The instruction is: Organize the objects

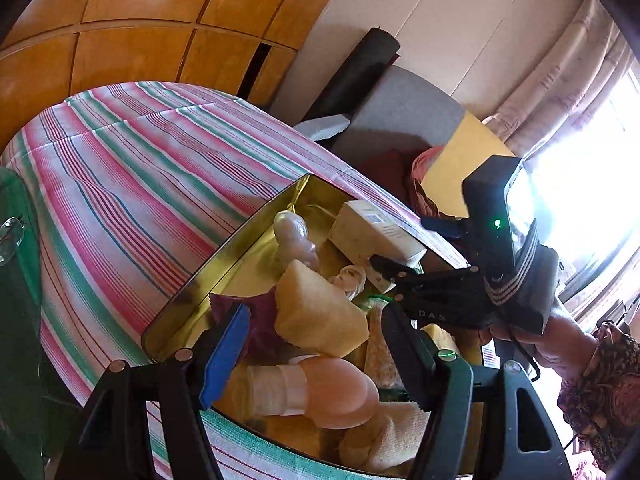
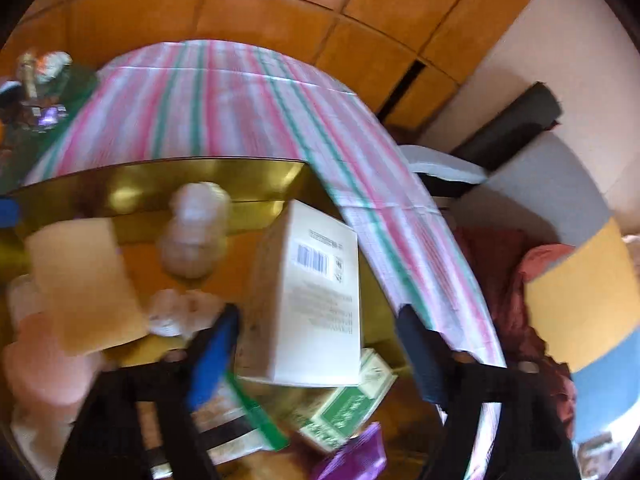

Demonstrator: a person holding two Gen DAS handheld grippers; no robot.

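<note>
Striped table (image 1: 132, 168) is seen beyond both tongs. Gold tin tray (image 1: 224, 248) is set under them, filled with items. White box (image 2: 316, 300) is positioned between the open right tongs (image 2: 320, 352), not gripped. Yellow sponge (image 1: 320, 308) is found just ahead of the open, empty left tongs (image 1: 316, 356); pink round item (image 1: 344, 392) lies between them.

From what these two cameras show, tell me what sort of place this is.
Probably a bedroom or living room in a home. A wooden wardrobe lines the wall behind a surface covered with a striped cloth, patterned curtains hang at a bright window, and a gold tin holds household odds and ends.
</note>
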